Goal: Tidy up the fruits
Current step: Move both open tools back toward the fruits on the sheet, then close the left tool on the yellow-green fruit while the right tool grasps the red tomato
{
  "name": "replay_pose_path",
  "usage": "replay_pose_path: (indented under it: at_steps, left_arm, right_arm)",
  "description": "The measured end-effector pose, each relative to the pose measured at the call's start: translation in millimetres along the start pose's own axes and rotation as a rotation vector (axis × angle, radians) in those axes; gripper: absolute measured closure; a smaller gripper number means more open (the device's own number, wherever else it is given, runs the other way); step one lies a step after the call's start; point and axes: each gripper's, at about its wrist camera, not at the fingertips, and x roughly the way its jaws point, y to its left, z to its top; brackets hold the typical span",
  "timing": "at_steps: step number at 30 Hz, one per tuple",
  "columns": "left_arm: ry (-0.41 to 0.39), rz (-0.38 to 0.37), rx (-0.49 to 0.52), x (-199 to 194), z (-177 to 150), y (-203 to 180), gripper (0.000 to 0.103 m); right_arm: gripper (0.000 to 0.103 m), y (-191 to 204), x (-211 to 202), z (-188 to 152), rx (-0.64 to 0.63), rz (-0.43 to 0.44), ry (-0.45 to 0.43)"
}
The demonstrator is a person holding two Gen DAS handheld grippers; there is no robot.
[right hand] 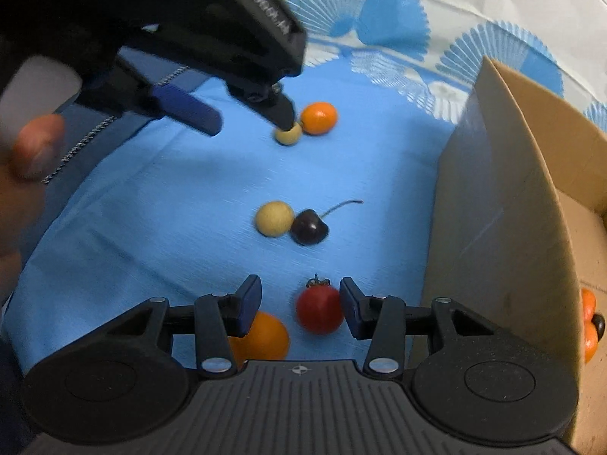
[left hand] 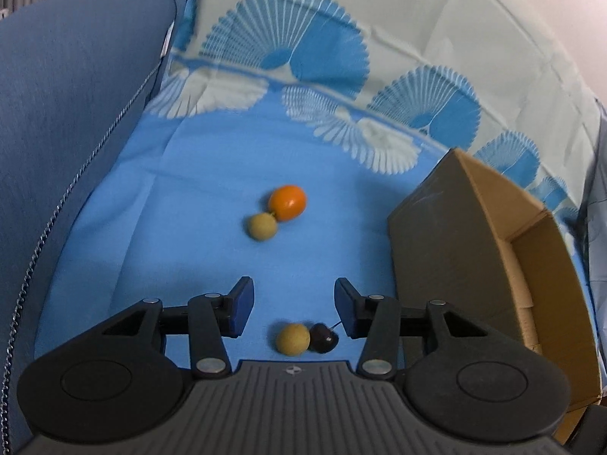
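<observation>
In the left wrist view my left gripper [left hand: 295, 303] stands open above the blue cloth, with a tan round fruit [left hand: 293, 338] and a dark cherry [left hand: 323, 336] lying low between its fingers, untouched. Further off, an orange fruit [left hand: 287, 201] touches another tan fruit [left hand: 261, 226]. In the right wrist view my right gripper [right hand: 300, 297] is open around a red cherry tomato [right hand: 320, 311], which sits close to the right finger and apart from the left pad. An orange fruit [right hand: 265, 337] lies partly hidden behind the left finger. The left gripper [right hand: 248, 125] hangs open at upper left.
A cardboard box [left hand: 436, 235] stands open at the right, and the right wrist view shows its wall [right hand: 485, 208] with orange fruits [right hand: 588, 322] inside. A blue cushion [left hand: 76, 113] bounds the left side. A hand [right hand: 34, 144] holds the left gripper.
</observation>
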Motion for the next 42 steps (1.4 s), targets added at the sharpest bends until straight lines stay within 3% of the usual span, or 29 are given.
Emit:
replay_pose_path:
  at_steps: [8,15,21,25,28,34,36,38,42]
  left_arm:
    - [0.121,0.031,0.018,27.4,-5.4,-2.7,0.049]
    - [0.190,0.057,0.091,44.4,-13.7,-13.0,0.050]
    - [0.220,0.082,0.158,54.5,-19.6,-21.8,0.064]
    - [0.209,0.087,0.184,54.4,-20.3,-25.6,0.077]
    - [0.205,0.086,0.173,53.6,-18.6,-24.1,0.080]
    - [0.196,0.102,0.156,52.5,-15.6,-21.0,0.080]
    - [0.197,0.104,0.157,52.8,-15.7,-21.6,0.079]
    - [0.199,0.105,0.164,52.9,-16.2,-22.4,0.079]
    - [0.199,0.107,0.167,52.4,-16.9,-22.8,0.079]
  right_arm:
    - [0.054,-4.5,6.3,0.4,0.036,-0.027,0.023]
    - [0.054,-4.9,9.9,3.1,0.049,-0.042,0.034]
    - [0.056,-3.0,14.3,2.3,0.031,-0.073,0.053]
    - [0.067,-1.5,14.5,1.6,0.012,-0.092,0.050]
    - [0.073,0.5,13.7,1.3,0.000,-0.109,0.043]
    - [0.073,1.9,13.1,0.6,-0.023,-0.108,0.035]
    - [0.072,2.5,13.5,0.4,-0.028,-0.122,0.040]
    - [0.063,5.0,13.4,-1.2,-0.051,-0.133,0.037]
    - [0.063,10.4,12.0,-2.0,-0.085,-0.165,0.025]
